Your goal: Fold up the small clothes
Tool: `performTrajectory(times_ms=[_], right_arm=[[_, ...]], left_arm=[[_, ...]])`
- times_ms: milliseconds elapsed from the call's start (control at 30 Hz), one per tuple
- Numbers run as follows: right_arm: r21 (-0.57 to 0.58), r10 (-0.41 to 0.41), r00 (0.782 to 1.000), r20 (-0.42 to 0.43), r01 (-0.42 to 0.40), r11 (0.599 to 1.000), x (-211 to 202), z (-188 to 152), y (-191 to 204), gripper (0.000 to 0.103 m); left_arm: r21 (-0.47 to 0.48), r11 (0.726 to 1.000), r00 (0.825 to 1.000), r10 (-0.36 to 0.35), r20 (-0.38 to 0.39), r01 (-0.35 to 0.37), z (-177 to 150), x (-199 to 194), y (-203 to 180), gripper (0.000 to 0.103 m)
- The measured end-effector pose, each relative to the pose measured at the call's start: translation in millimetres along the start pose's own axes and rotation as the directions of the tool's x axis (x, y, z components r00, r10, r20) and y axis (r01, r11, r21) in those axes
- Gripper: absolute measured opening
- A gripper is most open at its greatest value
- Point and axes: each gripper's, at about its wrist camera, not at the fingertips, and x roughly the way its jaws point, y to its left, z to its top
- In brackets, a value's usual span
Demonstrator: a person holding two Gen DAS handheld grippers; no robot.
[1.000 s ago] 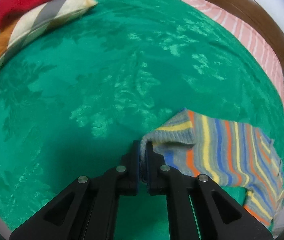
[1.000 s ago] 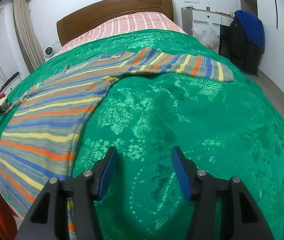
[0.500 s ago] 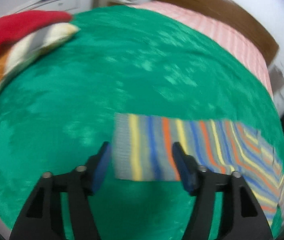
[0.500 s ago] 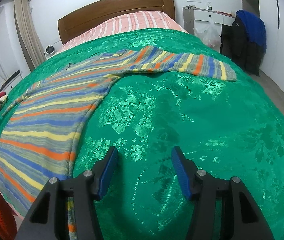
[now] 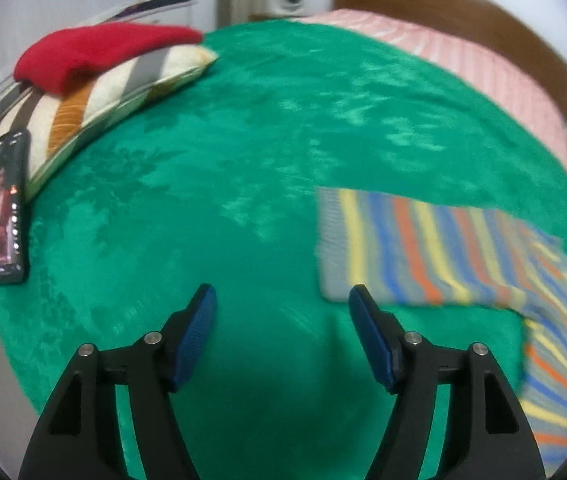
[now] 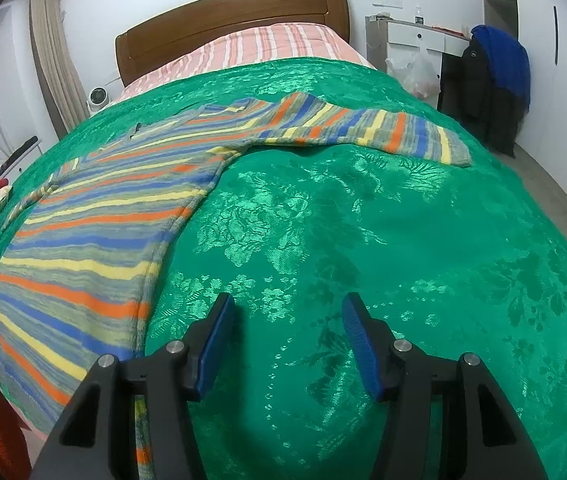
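The striped sweater [image 6: 95,240] lies spread flat on the green bedspread [image 6: 363,240], its body towards my left side and one sleeve [image 6: 363,130] stretched out across the bed towards the headboard end; in the left wrist view the other sleeve [image 5: 403,248] lies flat, its cuff just ahead and to the right of my left gripper [image 5: 281,328]. My left gripper's jaws are opening and stand wide apart with nothing between them, only bedspread. My right gripper [image 6: 287,336] has its jaws apart and empty, hovering over bare bedspread near the sweater's side edge. Risk assessment: the bedspread is a slick, shiny fabric, so I judge that a sleeve dragged across it for the first fold may slide the whole garment and skew it. A grasp made too deep could pinch the bedspread together with the knit and raise both. The left wrist view is motion-blurred, so I cannot place the cuff edge precisely; a grip made on that reading may miss it. A phone [image 5: 5,208] and a striped pillow [image 5: 115,92] with a red garment [image 5: 95,54] on it lie at the bed's edge, well apart from the sweater. Change from one second ago: my left jaws were then clamped on the cuff, which stood bunched; they have released it, it lies flat, and the gripper has drawn away to its left. My right gripper has not changed.
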Motion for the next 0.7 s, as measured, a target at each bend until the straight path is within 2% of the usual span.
performTrajectory(times_ms=[133, 233, 333, 467, 533, 700], right_arm=[[0.008, -0.023, 0.999, 0.042, 0.023, 1.0, -10, 2, -2, 0.056], [0.042, -0.052, 0.996, 0.072, 0.049, 0.998, -17, 5, -11, 0.056], [0.086, -0.062, 0.996, 0.069, 0.056, 0.995, -16, 9, -21, 0.056], [0.108, -0.075, 0.995, 0.071, 0.067, 0.992, -12, 14, -27, 0.057], [0.105, -0.075, 0.995, 0.069, 0.067, 0.992, -7, 14, -26, 0.061], [0.102, -0.081, 0.997, 0.022, 0.078, 0.992, 12, 9, -24, 0.067]], left_arm=[[0.096, 0.985, 0.989, -0.146, 0.017, 0.144, -41, -24, -33, 0.085], [0.155, 0.969, 0.98, -0.199, 0.024, 0.193, -68, -25, -53, 0.086], [0.221, 0.958, 0.981, -0.192, 0.012, 0.185, -92, -11, -67, 0.086], [0.319, 0.941, 0.984, -0.152, 0.095, 0.114, -111, 0, -74, 0.095], [0.307, 0.944, 0.983, -0.158, 0.09, 0.124, -112, -2, -73, 0.099], [0.295, 0.946, 0.982, -0.165, 0.089, 0.132, -115, -5, -67, 0.101]])
